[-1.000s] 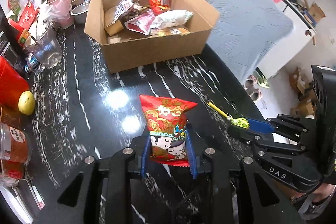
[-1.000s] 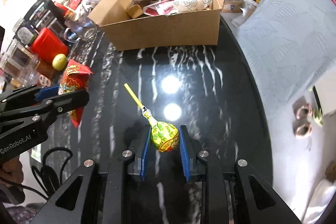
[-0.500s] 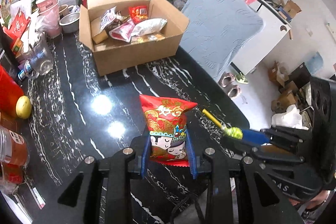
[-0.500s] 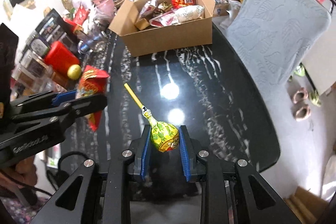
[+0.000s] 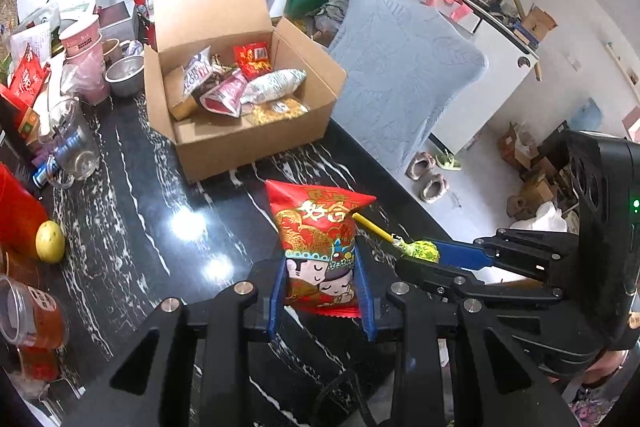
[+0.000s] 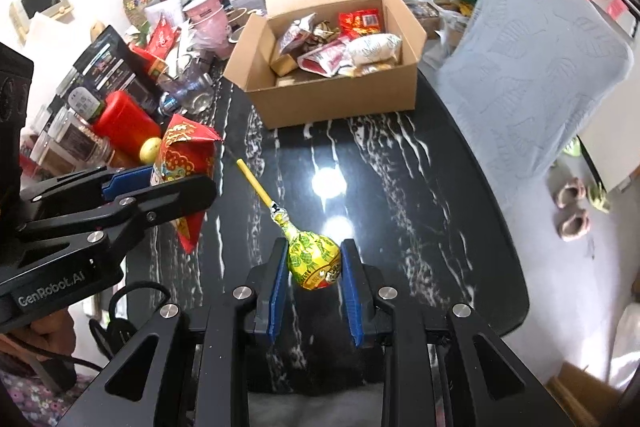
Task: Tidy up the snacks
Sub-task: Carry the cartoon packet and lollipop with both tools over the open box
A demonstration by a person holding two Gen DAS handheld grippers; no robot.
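My left gripper (image 5: 320,263) is shut on a red snack bag (image 5: 318,239) with cartoon faces, held above the black marble table (image 5: 132,211). The same red snack bag (image 6: 184,163) shows at the left of the right wrist view, in the left gripper (image 6: 160,183). Between the blue pads of my right gripper (image 6: 315,261) sits a yellow-green wrapped lollipop (image 6: 314,257), its yellow stick pointing up-left. That lollipop (image 5: 420,250) and the right gripper (image 5: 428,257) also appear at the right of the left wrist view. An open cardboard box (image 5: 256,131) (image 6: 332,103) holding several snack packs stands at the far side.
Along the table's left edge stand a red canister (image 6: 126,125), a lemon (image 5: 50,235), jars, a glass jug (image 5: 70,143), pink cups (image 5: 82,43) and a metal bowl (image 5: 124,71). A chair with a blue cover (image 6: 532,63) stands beyond the right edge, and slippers (image 6: 572,203) lie on the floor.
Both grippers have risen with their loads; the table and box now look smaller and farther below. The lollipop has drawn closer to the red bag in the left wrist view.
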